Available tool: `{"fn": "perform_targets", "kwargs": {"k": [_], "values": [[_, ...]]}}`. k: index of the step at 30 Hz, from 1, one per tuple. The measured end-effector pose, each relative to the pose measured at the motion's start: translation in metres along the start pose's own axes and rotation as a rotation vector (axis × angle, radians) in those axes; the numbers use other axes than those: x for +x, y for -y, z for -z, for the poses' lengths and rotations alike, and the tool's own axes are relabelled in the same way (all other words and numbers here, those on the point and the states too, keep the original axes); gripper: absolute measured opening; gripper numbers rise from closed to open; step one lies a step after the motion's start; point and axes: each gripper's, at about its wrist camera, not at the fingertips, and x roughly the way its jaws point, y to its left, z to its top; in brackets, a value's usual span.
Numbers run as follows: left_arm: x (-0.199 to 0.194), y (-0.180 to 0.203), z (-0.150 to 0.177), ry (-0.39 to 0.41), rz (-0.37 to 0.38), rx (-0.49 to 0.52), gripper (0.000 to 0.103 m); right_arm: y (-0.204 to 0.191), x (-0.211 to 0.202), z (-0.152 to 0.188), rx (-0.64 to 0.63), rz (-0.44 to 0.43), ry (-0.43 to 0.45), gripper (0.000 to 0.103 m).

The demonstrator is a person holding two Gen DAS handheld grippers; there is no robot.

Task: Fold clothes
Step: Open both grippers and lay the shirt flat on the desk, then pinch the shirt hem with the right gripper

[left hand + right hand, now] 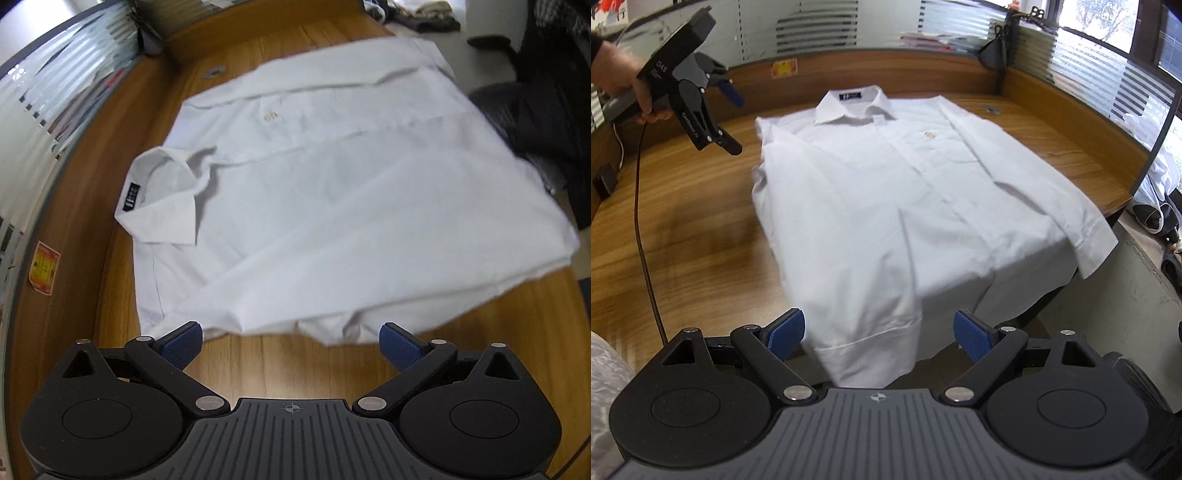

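Where the left gripper [291, 345] hangs spread and empty, the white shirt [332, 206] lies flat just beyond its fingertips, sleeve folded across; right view: right gripper [879, 334] spread, shirt hem between its fingers, collar [851, 105] far end

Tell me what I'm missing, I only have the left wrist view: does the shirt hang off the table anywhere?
Observer: Yes. In the right wrist view the white shirt drapes its hem over the near edge of the wooden table, down toward the right gripper.
Operator: Is the right gripper holding that hem?
Observer: No. Its jaws are wide apart, and the cloth hangs between the blue pads unclamped.
Operator: And how does my left gripper look from there?
Observer: The left gripper is held in the air, left of the collar, open and holding nothing.
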Motion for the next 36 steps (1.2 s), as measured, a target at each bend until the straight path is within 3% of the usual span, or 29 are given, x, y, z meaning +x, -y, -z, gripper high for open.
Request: {"fn": "perform_targets", "kwargs": {"k": [5,7,16,21,25,29,33,36], "values": [[0.007,0.003,0.004,0.052,0.028,-0.121,0.089,-0.019,0.014,0.010,-0.032,0.040,-0.021,0.092],[0.011,0.006,0.005,0.049,0.027,-0.146,0.079,-0.028,0.022,0.015,-0.085,0.068,-0.023,0.092],[0.017,0.007,0.020,0.045,-0.020,-0.290,0.056,-0.070,0.069,0.039,-0.294,0.165,-0.049,0.089],[0.018,0.006,0.024,0.051,-0.015,-0.376,0.053,-0.091,0.094,0.052,-0.344,0.250,-0.098,0.084],[0.015,0.010,0.030,0.077,-0.026,-0.414,0.053,-0.098,0.105,0.056,-0.374,0.287,-0.077,0.078],[0.013,0.007,0.034,0.105,-0.036,-0.330,0.054,-0.098,0.112,0.055,-0.373,0.312,-0.070,0.063],[0.013,0.008,0.036,0.119,-0.034,-0.120,0.059,-0.090,0.109,0.050,-0.346,0.292,-0.079,0.039],[0.014,0.012,0.037,0.130,-0.032,0.048,0.069,-0.079,0.096,0.040,-0.297,0.266,-0.091,0.025]]}}
